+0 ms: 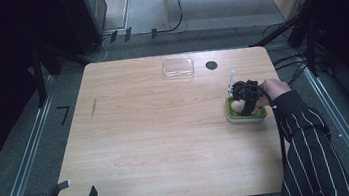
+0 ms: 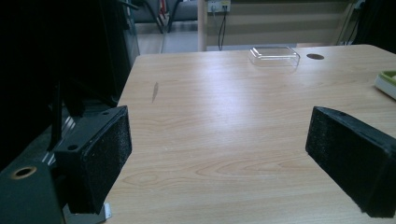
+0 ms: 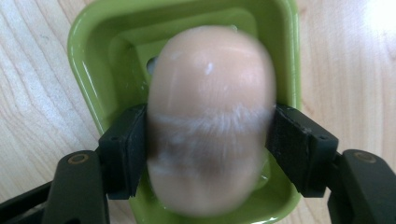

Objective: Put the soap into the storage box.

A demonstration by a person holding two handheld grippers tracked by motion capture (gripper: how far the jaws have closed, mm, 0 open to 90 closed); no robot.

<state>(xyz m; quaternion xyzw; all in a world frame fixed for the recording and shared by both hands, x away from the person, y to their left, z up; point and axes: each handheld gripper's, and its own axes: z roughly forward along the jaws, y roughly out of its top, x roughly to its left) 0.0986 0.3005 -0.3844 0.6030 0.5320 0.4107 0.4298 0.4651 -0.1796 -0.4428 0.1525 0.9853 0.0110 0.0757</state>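
A peach-coloured oval soap bar is gripped across its middle, just over a green dish. My right gripper is shut on the soap, one black pad pressed to each side. From above, the right gripper points down over the green dish near the table's right edge, and a little of the soap shows under it. A hand in a striped sleeve holds this gripper. My left gripper hangs off the table's front left corner. Its jaws stand wide open with nothing between them.
A clear plastic box lies at the table's far edge, with a small black round hole to its right. A short dark mark streaks the wood at the left. Cables and dark stands surround the wooden table.
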